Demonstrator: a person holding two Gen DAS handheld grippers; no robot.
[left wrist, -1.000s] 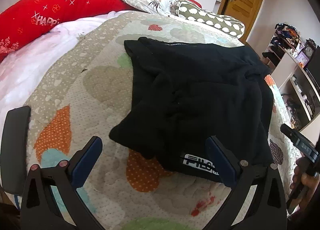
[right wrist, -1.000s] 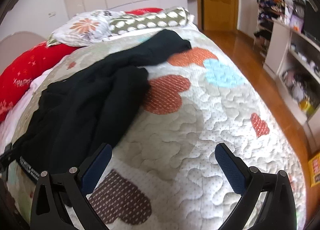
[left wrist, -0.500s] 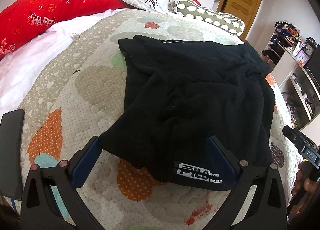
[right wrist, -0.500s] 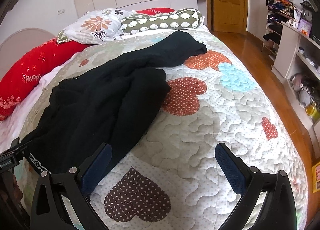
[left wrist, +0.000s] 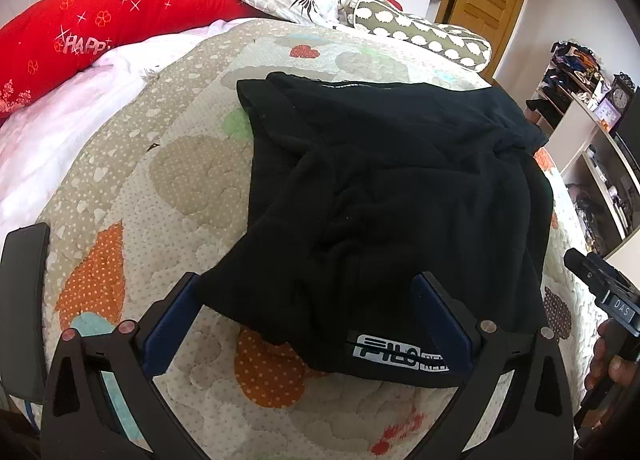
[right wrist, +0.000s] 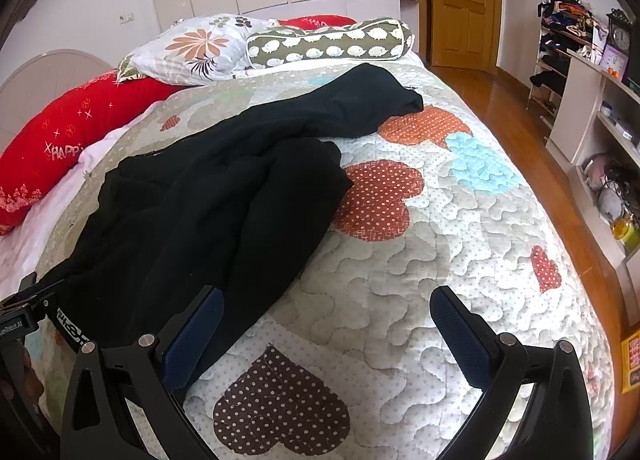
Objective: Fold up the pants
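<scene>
i see the rumpled black fabric pants (left wrist: 392, 196) lying loosely bunched on the heart-patterned quilted bedspread (right wrist: 420, 260). my left gripper (left wrist: 308, 320) hovers at their near white-labelled hem, fingers spread wide, gripping nothing. my right gripper (right wrist: 326, 324) is wide too, over bare quilt just beside the pants.

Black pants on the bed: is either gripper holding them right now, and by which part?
Nothing is held. The left gripper is open over the black pants near the logo end; the right gripper is open above the quilt.
</scene>
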